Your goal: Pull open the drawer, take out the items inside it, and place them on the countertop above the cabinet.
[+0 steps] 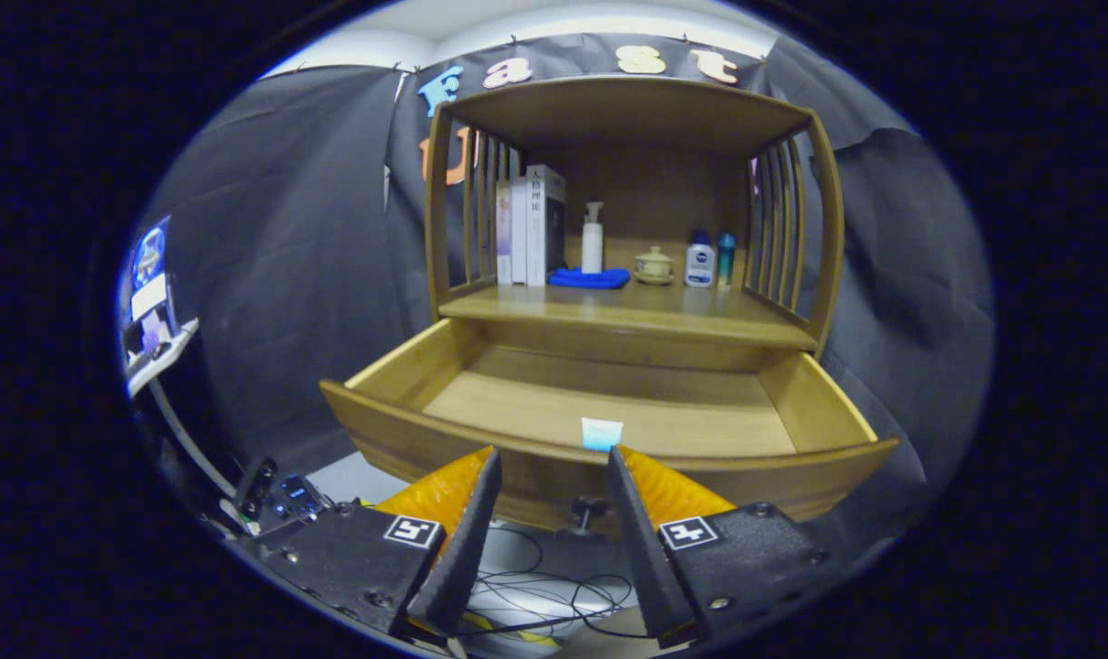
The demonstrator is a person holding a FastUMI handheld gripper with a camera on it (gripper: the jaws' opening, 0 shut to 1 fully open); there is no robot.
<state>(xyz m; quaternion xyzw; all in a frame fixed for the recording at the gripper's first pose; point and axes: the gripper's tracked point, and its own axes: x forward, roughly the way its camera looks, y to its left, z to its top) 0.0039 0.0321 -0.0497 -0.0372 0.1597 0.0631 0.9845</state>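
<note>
Fingers (494, 462) apart before open drawer (608, 462) front edge, knob (583, 506) between.

Drawer (608, 416) front wall hides the near strip of the drawer floor. Small pale item (602, 433) inside is cut off at its lower edge by that wall; too small to identify. Drawer knob (586, 506) shows between the spread fingers of the tongs (550, 462), dark and blurred. Book (544, 222) spine print too small to read. Blue cloth (590, 277) covers the foot of the pump bottle (592, 238). Two small bottles (700, 259) beside the right slats: labels unreadable. Cables (554, 595) on the floor partly hidden behind the tongs.
</note>
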